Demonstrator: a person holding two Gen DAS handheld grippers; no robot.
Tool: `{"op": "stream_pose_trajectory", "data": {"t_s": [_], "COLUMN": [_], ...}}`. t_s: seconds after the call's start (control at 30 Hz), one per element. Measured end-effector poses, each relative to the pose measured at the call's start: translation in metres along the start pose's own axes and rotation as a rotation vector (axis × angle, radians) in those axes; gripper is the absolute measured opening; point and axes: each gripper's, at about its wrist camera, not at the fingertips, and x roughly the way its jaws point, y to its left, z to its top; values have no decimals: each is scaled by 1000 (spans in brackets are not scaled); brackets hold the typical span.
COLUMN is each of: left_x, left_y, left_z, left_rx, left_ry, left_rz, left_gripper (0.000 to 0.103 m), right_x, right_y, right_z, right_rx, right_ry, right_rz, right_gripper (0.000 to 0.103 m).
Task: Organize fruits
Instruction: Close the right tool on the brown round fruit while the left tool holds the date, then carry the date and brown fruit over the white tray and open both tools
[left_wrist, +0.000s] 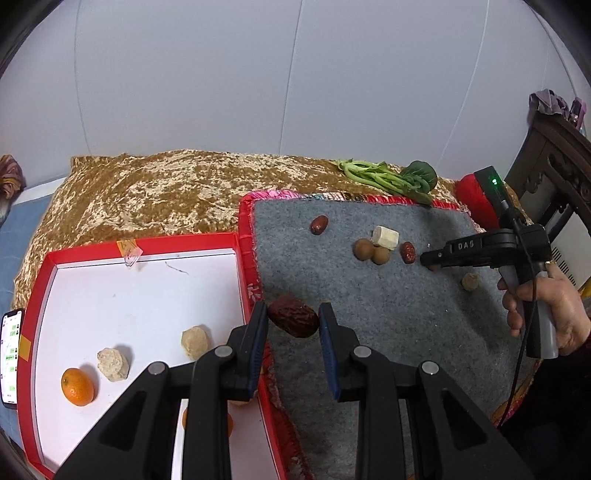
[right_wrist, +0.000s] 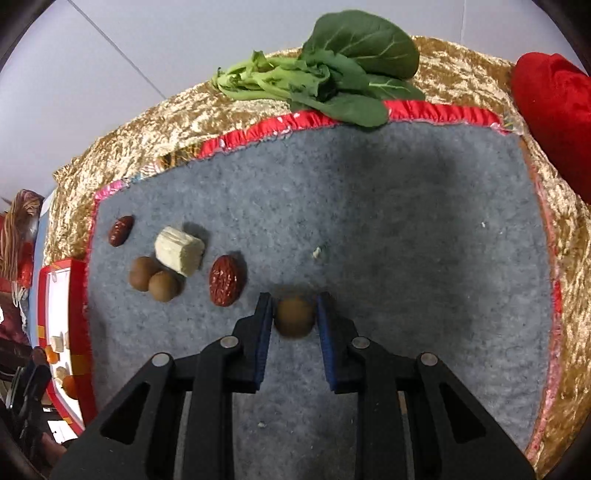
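Altogether three red dates, three longans, two oranges.

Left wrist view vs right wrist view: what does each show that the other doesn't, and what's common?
Left wrist only: the left gripper around a large red date, the tray's white floor with an orange and two beige chunks, a phone at the left edge, and the hand holding the right gripper from outside.

Right wrist only: the right gripper closed on a round brown fruit, and small crumbs on the mat.

Both: the grey mat, red tray, leafy greens, two brown fruits touching, a pale block, two small dates.
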Motion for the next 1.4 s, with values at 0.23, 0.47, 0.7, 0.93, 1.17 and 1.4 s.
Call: {"op": "stream_pose_trajectory", "data": {"t_s": [0.23, 0.47, 0.7, 0.93, 1.17, 1.4], "left_x": [1, -2, -14, -25, -19, -18], "left_y": [0, 6, 31, 63, 88, 120], "left_z": [-1, 0, 0, -5, -19, -37], "left_rx": [3, -15, -80, -144, -154, -200], "left_ry": [6, -6, -38, -51, 11, 79], "left_rz": [4, 13, 51, 107, 205, 285], "left_gripper": [27, 27, 27, 27, 27, 27], "right_x": [-1, -10, -41, -36, -19, 7], "right_y": [-5, 1, 53, 100, 198, 251], "right_z": [-1, -7, -17, -31, -72, -111], "right_rx": [27, 3, -125, -155, -349, -515], "right_ry": [-27, -17, -71, 7, 65, 101], "right_rz": [42, 63, 143, 375, 512, 472], "right_gripper": [26, 24, 24, 24, 24, 24]}}
